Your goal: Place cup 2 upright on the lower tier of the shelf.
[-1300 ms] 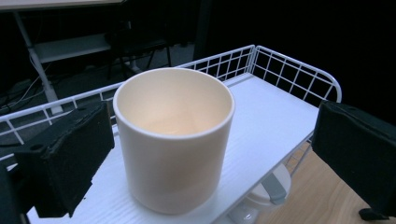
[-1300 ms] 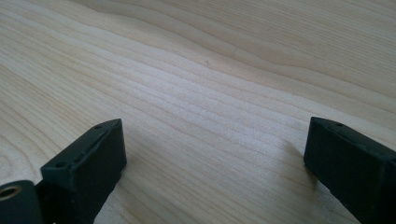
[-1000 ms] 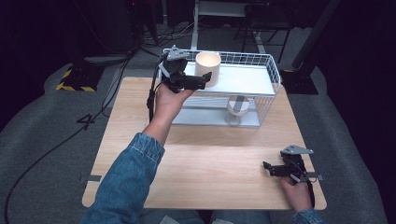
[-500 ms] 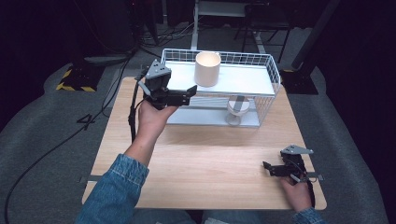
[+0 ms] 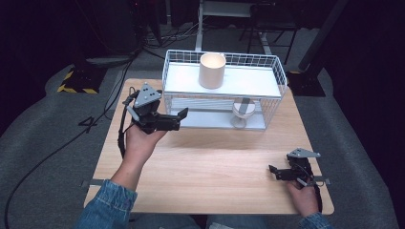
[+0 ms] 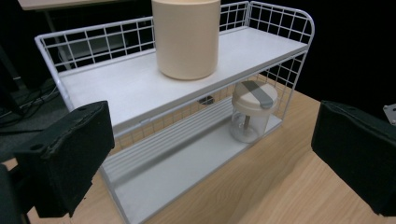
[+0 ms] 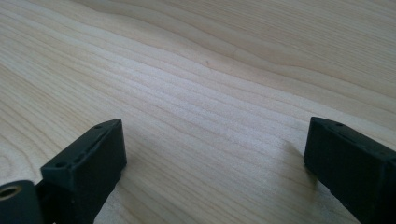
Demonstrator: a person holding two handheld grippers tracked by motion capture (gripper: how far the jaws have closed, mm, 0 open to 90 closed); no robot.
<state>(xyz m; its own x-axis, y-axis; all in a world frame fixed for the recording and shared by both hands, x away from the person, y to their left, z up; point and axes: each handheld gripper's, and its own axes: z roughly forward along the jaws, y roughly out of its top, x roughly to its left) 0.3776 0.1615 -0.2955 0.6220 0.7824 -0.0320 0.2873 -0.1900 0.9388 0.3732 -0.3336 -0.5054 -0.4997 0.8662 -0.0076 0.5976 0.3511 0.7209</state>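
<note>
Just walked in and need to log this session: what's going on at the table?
A person works a gripper in each hand. The left gripper, jaws open and empty, sits beside the white wire rack, where a cream cup stands on top and a small lidded jar below. The right gripper rests open on the wooden table.

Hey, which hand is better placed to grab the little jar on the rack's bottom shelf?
Probably left. The left hand-held gripper is open, empty, and pointing at the rack, with the jar straight ahead of it. The right hand-held gripper rests low at the table's near corner.
</note>
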